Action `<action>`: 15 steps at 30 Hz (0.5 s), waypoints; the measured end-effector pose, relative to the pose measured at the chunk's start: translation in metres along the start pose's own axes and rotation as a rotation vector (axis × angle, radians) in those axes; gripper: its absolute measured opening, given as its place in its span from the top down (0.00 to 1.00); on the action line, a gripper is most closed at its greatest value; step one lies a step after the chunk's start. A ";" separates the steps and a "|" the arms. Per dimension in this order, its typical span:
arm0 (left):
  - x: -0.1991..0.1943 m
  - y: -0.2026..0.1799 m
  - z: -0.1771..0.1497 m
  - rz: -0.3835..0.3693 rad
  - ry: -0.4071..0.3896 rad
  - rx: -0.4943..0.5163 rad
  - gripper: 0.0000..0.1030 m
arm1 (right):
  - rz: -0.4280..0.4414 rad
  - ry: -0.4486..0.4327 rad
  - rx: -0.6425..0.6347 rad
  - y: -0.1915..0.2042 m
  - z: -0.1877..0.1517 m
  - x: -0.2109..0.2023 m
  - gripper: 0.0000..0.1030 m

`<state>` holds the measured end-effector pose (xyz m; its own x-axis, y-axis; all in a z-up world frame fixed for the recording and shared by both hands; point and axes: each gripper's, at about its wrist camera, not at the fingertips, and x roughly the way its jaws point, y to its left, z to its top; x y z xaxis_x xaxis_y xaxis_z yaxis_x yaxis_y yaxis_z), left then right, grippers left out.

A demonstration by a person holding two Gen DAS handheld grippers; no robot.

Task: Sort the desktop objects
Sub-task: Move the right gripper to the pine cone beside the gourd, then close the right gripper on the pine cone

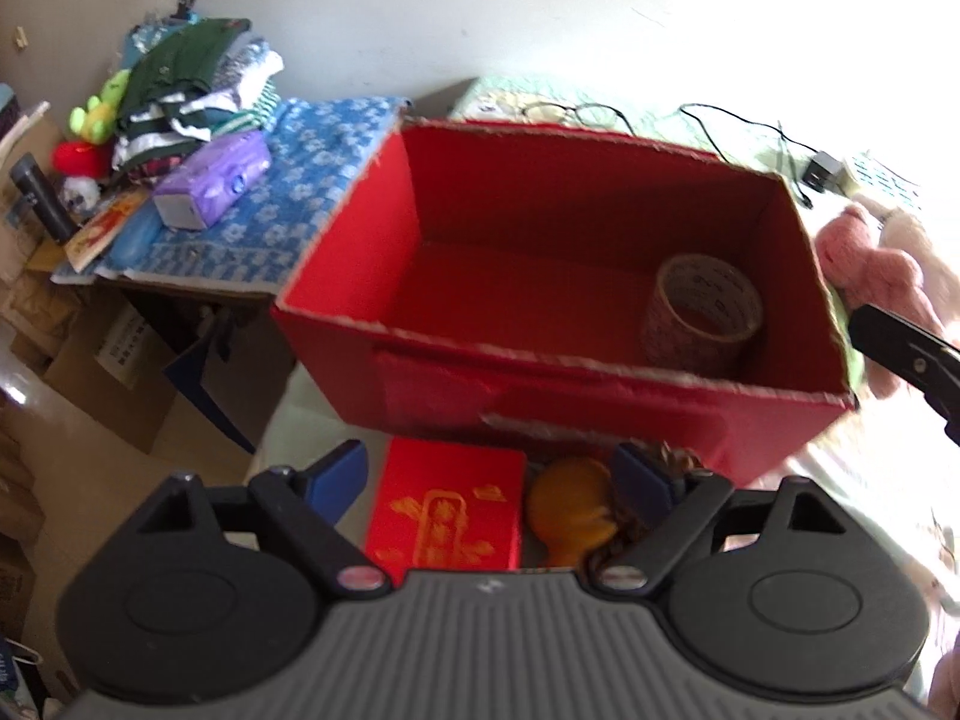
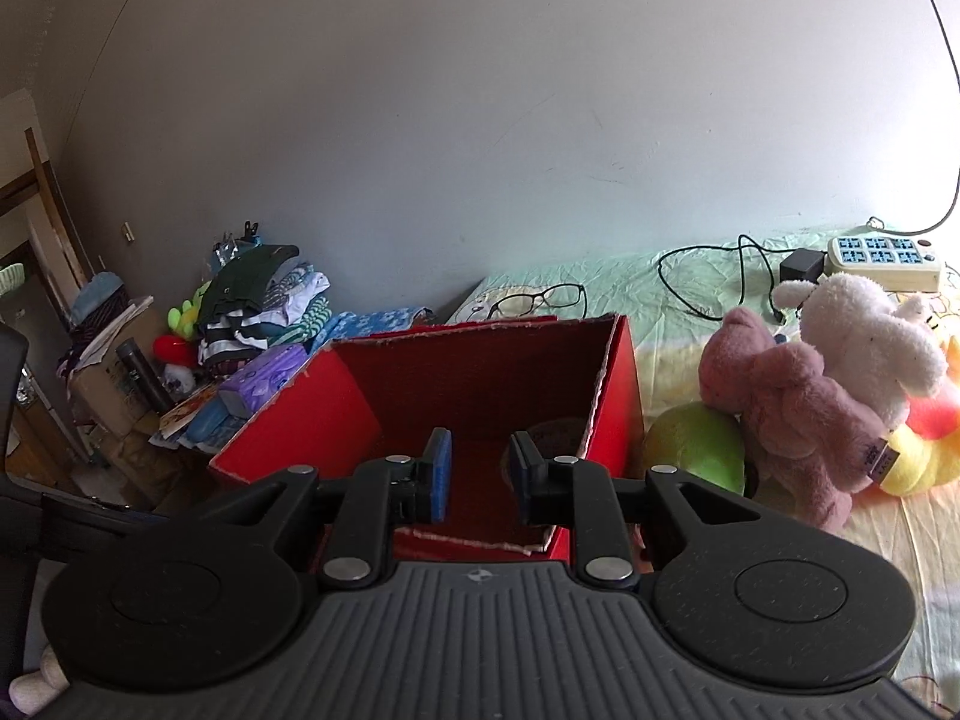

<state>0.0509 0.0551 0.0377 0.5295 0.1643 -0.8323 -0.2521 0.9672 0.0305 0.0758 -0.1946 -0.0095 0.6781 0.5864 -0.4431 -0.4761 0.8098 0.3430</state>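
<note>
An open red cardboard box (image 1: 540, 276) fills the middle of the left wrist view, with a roll of clear tape (image 1: 702, 312) standing in its right end. In front of the box lie a small red packet with gold print (image 1: 444, 516) and an orange round object (image 1: 570, 507). My left gripper (image 1: 489, 477) hangs above these two, open wide, pads touching neither. My right gripper (image 2: 480, 474) is over the near edge of the red box (image 2: 480, 372), its blue pads a little apart with nothing between them. The tape roll (image 2: 558, 429) shows partly behind the right finger.
Pink and white plush toys (image 2: 804, 402) and a green ball (image 2: 696, 441) crowd the box's right side. Glasses (image 2: 540, 297), a black adapter with cable (image 2: 801, 267) and a power strip (image 2: 882, 261) lie behind. Folded clothes (image 1: 192, 90) and a purple tissue pack (image 1: 210, 180) sit at left.
</note>
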 end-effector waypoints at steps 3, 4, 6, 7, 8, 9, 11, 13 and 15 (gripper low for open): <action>0.004 -0.005 -0.016 -0.046 0.021 0.028 0.15 | 0.044 0.054 -0.014 -0.003 -0.011 -0.001 0.78; 0.005 -0.007 -0.020 -0.060 0.024 0.038 0.15 | 0.069 0.078 -0.014 -0.005 -0.015 0.000 0.78; 0.009 -0.011 -0.026 -0.110 0.027 0.048 0.17 | 0.109 0.121 -0.008 -0.007 -0.024 0.002 0.78; 0.012 -0.013 -0.028 -0.130 0.029 0.046 0.17 | 0.123 0.144 -0.007 -0.008 -0.028 0.004 0.78; 0.016 -0.015 -0.030 -0.144 0.033 0.043 0.22 | 0.134 0.167 -0.005 -0.008 -0.032 0.006 0.78; 0.019 -0.016 -0.032 -0.157 0.034 0.040 0.26 | 0.144 0.189 0.002 -0.008 -0.035 0.010 0.78; 0.025 -0.019 -0.033 -0.183 0.037 0.037 0.28 | 0.164 0.226 0.030 -0.009 -0.038 0.015 0.77; 0.031 -0.021 -0.033 -0.211 0.043 0.036 0.27 | 0.186 0.249 0.077 -0.013 -0.039 0.019 0.72; 0.035 -0.023 -0.032 -0.228 0.041 0.033 0.29 | 0.208 0.267 0.122 -0.017 -0.039 0.022 0.70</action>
<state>0.0487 0.0324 -0.0099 0.5364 -0.0667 -0.8413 -0.1027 0.9843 -0.1435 0.0773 -0.1945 -0.0573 0.3961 0.7363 -0.5485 -0.5069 0.6735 0.5381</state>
